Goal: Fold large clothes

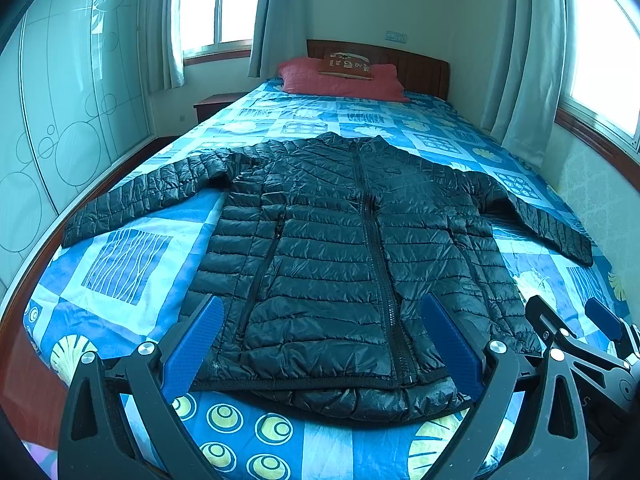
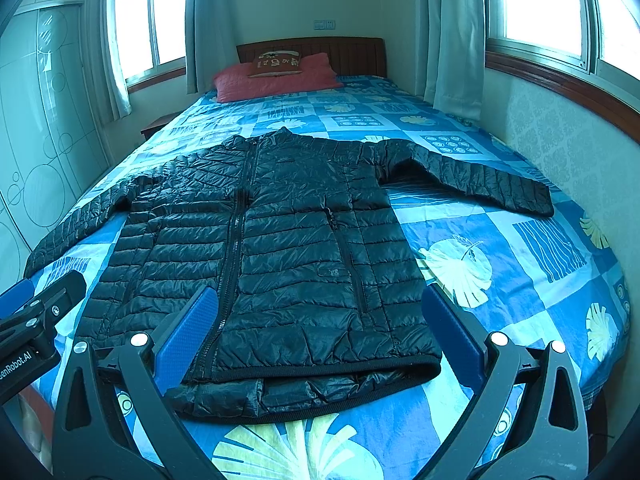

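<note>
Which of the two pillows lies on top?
The small brown printed cushion; it rests on the larger, plain red pillow by the headboard.

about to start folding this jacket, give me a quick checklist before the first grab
1. Jacket spread flat, front up, zipped: ok.
2. Both sleeves out to the sides: ok.
3. Left gripper open, holding nothing: ok.
4. Right gripper open, holding nothing: ok.
5. Hem even: not ok, the back layer sticks out past the front hem.
6. Bedspread around the jacket free of other items: ok; pillow lies far off at the headboard.
</note>
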A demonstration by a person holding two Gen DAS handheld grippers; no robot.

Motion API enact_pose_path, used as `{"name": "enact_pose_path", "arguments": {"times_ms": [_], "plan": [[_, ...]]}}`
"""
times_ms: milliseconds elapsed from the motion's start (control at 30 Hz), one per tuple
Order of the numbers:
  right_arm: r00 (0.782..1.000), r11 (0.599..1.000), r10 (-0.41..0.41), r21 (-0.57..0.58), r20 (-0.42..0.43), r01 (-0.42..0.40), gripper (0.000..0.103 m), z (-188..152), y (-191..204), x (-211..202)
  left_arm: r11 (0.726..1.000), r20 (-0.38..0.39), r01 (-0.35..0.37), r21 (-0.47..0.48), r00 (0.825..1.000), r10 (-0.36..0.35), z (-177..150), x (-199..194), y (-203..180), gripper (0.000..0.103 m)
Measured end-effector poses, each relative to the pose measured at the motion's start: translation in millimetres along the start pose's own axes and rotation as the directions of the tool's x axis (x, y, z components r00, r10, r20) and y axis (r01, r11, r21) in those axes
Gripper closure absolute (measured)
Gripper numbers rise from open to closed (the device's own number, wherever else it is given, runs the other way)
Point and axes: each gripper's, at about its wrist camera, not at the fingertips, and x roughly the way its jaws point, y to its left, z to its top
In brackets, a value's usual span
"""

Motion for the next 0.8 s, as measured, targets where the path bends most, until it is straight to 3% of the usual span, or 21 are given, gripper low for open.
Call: {"name": "enact_pose_path", "arguments": {"times_ms": [800], "plan": [[1.0, 1.0, 0.004, 0.002, -0.003, -0.004, 0.002, -0.3, 3.4, 3.3, 1.0, -0.006, 0.003, -0.003, 1.0, -0.003, -7.2, 1.8, 1.7, 0.005]]}}
